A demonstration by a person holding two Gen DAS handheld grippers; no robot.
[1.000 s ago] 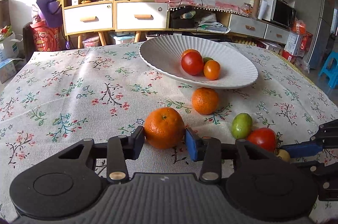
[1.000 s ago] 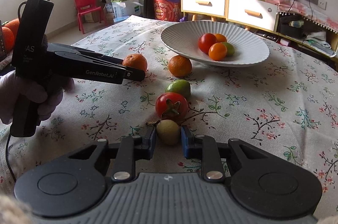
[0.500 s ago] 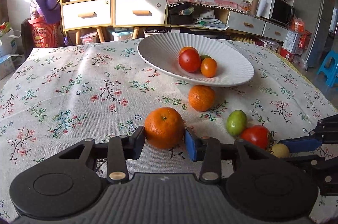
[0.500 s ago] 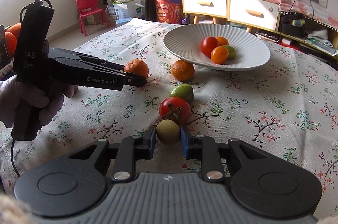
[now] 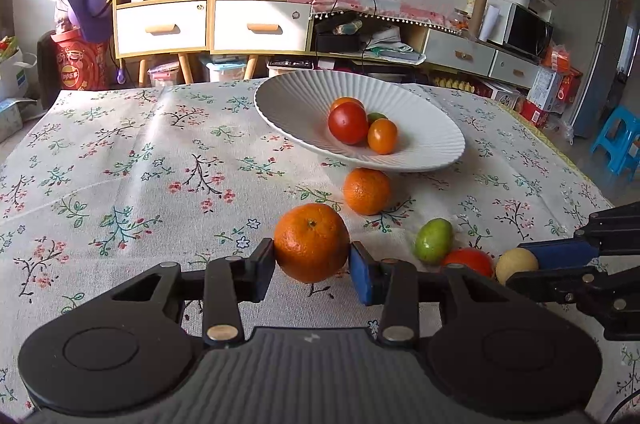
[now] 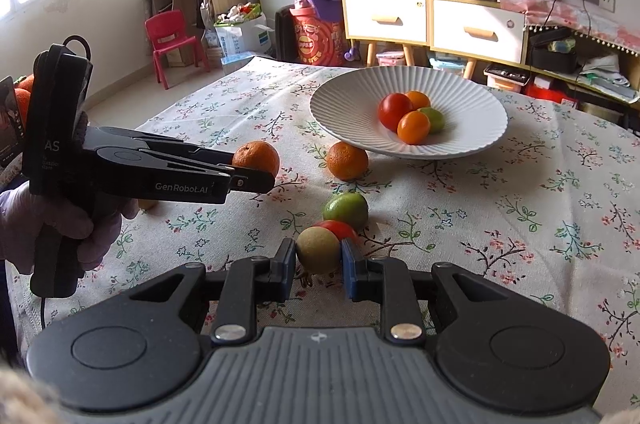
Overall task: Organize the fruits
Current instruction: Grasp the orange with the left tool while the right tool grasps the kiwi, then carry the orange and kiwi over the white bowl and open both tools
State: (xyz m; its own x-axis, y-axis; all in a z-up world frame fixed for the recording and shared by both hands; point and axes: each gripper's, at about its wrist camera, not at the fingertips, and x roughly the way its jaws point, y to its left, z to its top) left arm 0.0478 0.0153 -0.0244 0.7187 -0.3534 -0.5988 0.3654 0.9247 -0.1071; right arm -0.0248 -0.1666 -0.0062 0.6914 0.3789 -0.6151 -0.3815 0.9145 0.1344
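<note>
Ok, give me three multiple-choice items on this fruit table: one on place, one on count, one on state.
1. Where is the ribbed white ceramic bowl?
A. on the floral tablecloth
B. on the shelf
C. on the floor

2. How many fruits lie in it?
A. two
B. four
C. six

3. What does the right gripper grip?
A. nothing
B. a red tomato
C. a small round yellowish fruit

Key: 1 A, the bowl rests on the cloth; 2 B, one red, two orange, one green; 3 C, both pads press its sides.
</note>
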